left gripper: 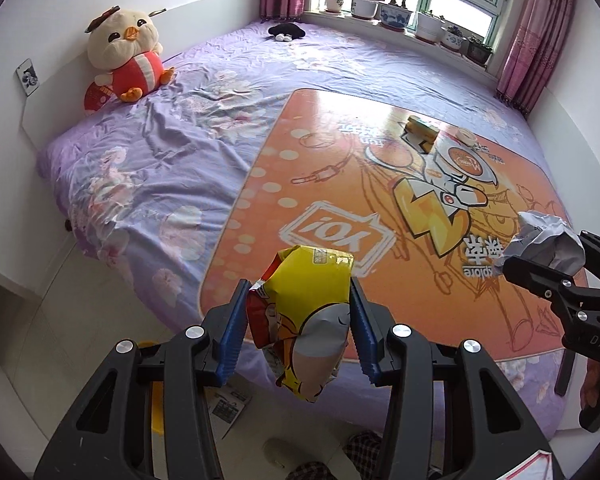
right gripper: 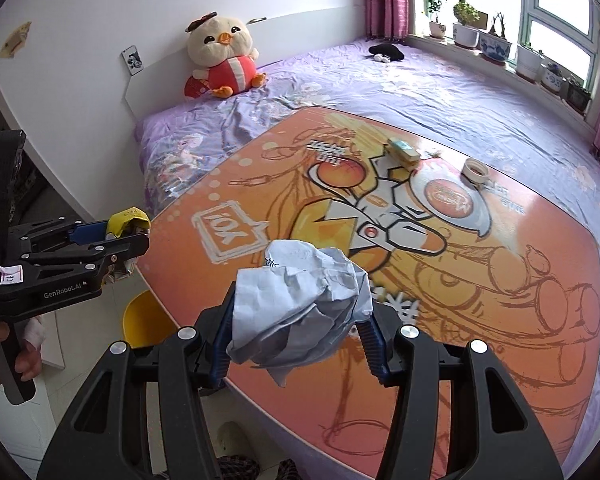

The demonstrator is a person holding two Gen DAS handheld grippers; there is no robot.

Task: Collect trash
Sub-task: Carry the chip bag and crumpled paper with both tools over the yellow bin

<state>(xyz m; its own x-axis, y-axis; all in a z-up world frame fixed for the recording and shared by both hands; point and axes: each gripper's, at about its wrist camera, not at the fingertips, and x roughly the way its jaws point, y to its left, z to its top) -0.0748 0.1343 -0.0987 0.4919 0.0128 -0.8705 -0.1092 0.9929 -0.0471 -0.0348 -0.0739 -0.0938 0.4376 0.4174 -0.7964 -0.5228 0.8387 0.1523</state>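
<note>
Trash is already held on both sides: the left hand-held gripper [left gripper: 298, 322] is clamped on a yellow snack wrapper [left gripper: 304, 320] at the near edge of the orange printed surface [right gripper: 480, 288], and the right hand-held gripper [right gripper: 298, 338] is clamped on a crumpled paper ball [right gripper: 300, 300]. Both grips should be kept firm and the loads carried clear of the edge, probably toward the yellow bin [right gripper: 146, 320] seen below. The surface lies on a purple-sheeted bed [left gripper: 160, 152], with a small carton [right gripper: 404, 151] and a tape roll [right gripper: 475, 171] at its far side, a plush chick [left gripper: 126, 54] by the headboard and potted plants [left gripper: 396, 12] on the windowsill.
</note>
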